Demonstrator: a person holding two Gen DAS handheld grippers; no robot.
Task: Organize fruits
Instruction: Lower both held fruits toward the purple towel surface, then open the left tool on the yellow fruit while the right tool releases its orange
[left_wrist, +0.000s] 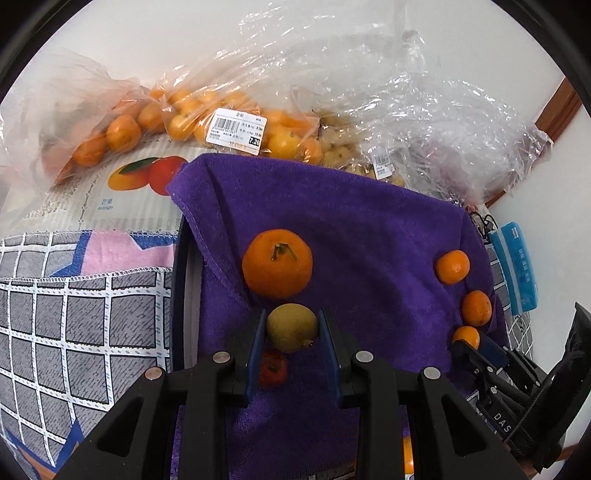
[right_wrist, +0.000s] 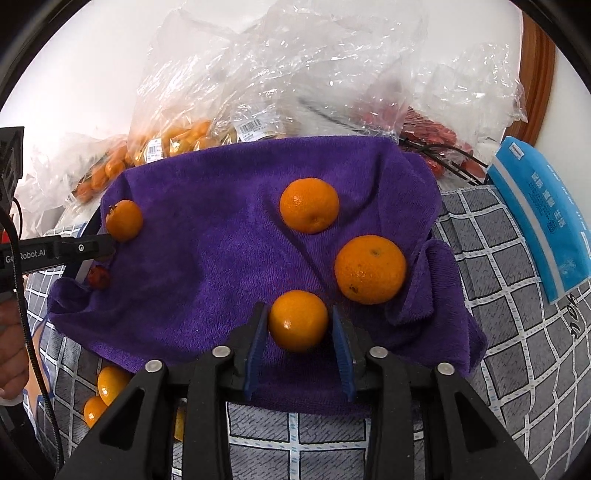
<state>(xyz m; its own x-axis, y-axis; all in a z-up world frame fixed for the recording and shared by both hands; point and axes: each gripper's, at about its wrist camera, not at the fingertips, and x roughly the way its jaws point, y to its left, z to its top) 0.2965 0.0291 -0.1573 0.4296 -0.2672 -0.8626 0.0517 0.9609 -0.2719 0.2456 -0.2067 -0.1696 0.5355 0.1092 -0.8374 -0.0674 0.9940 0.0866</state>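
A purple towel (left_wrist: 351, 229) (right_wrist: 229, 236) carries loose fruit. My left gripper (left_wrist: 291, 328) is shut on a yellow-green round fruit (left_wrist: 291, 326), just in front of a large orange (left_wrist: 277, 263). A small red fruit (left_wrist: 273, 369) lies under its left finger. My right gripper (right_wrist: 298, 319) has an orange tangerine (right_wrist: 297, 319) between its blue pads, touching the left pad, with a small gap at the right pad. Two more tangerines (right_wrist: 308, 205) (right_wrist: 370, 269) lie beyond it. The right gripper also shows in the left wrist view (left_wrist: 476, 350).
Clear plastic bags of oranges (left_wrist: 177, 118) and other fruit (right_wrist: 280, 81) stand behind the towel. A blue packet (right_wrist: 546, 218) lies at the right. Two tangerines (right_wrist: 107, 391) lie on the checked cloth (right_wrist: 517, 332) at the lower left. A wall is at the back.
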